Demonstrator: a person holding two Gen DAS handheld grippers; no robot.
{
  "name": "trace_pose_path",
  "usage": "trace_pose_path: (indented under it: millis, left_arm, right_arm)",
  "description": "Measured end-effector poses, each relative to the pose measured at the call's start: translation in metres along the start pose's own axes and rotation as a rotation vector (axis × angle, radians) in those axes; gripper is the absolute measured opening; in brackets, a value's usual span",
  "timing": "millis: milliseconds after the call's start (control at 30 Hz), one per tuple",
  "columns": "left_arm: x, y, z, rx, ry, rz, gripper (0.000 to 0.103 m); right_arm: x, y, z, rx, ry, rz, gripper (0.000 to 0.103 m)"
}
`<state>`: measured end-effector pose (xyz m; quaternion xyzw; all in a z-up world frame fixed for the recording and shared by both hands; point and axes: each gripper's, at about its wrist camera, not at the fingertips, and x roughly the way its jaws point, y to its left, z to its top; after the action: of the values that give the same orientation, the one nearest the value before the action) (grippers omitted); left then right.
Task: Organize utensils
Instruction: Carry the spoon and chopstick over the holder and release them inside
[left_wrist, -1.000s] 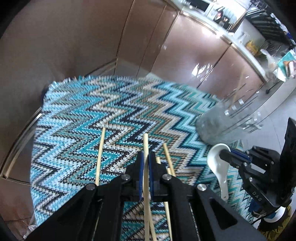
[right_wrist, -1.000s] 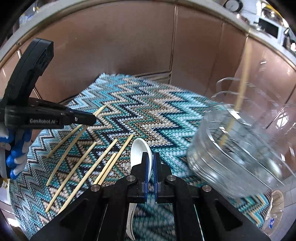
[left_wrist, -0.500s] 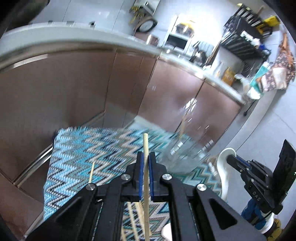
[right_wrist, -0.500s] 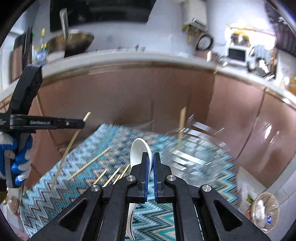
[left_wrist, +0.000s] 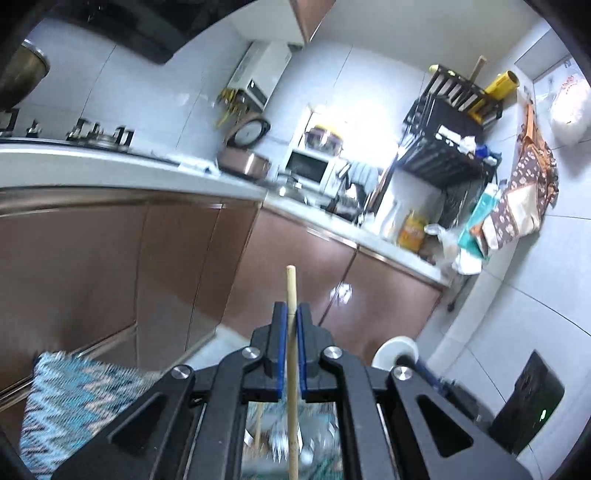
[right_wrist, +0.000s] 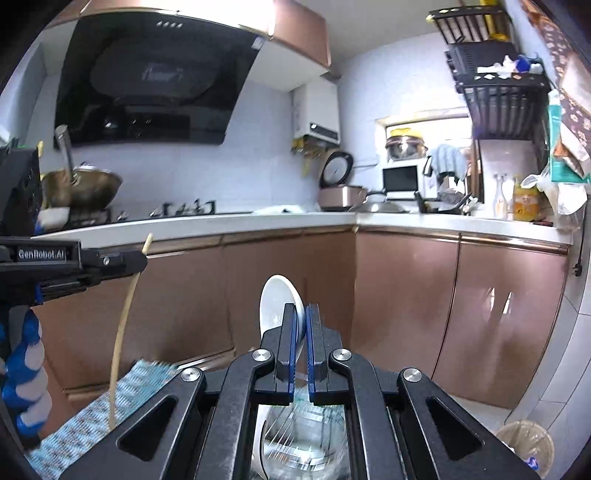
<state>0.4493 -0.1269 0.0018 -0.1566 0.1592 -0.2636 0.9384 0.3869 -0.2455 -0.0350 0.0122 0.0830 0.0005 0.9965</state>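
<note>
Both claws have swung up from the mat: the left claw clamps a chopstick, the right claw a white spoon, poised above the clear container.

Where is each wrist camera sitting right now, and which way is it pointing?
Left wrist: on the left gripper, aimed level at kitchen cabinets; its fingers clamp an upright chopstick.
Right wrist: on the right gripper, facing the stove counter; its fingers clamp a white spoon; the gloved left hand shows.
Shared: chopstick, spoon, zigzag mat, microwave.
</note>
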Motion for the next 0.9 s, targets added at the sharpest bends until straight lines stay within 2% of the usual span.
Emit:
trace_pose_path:
  millis: [167, 300, 433, 667, 733, 800, 900]
  left_arm:
    - [0.039, -0.009, -0.013, 0.014, -0.113, 0.06, 0.005]
    - [0.06, -0.009, -0.036, 0.043, -0.188, 0.109, 0.005]
    - [0.074, -0.008, -0.066, 0.067, -0.213, 0.136, 0.005]
    - [0.075, -0.007, -0.095, 0.107, -0.186, 0.184, 0.008]
    - [0.066, -0.006, -0.095, 0.111, -0.184, 0.189, 0.018]
    - [0.055, -0.005, -0.094, 0.115, -0.184, 0.195, 0.03]
    - [0.031, -0.007, -0.087, 0.135, -0.187, 0.21, 0.033]
  right_arm:
    - [0.031, -0.014, -0.019, 0.029, -0.02, -0.039, 0.005]
    - [0.045, -0.016, -0.036, 0.022, -0.031, -0.071, 0.005]
    - [0.051, -0.012, -0.055, -0.002, -0.039, -0.103, 0.005]
    - [0.042, -0.013, -0.077, 0.009, -0.014, -0.102, 0.011]
    - [0.039, -0.013, -0.08, 0.019, 0.001, -0.103, 0.013]
    - [0.03, -0.014, -0.079, 0.035, 0.001, -0.104, 0.026]
    - [0.017, -0.013, -0.076, 0.053, -0.003, -0.107, 0.03]
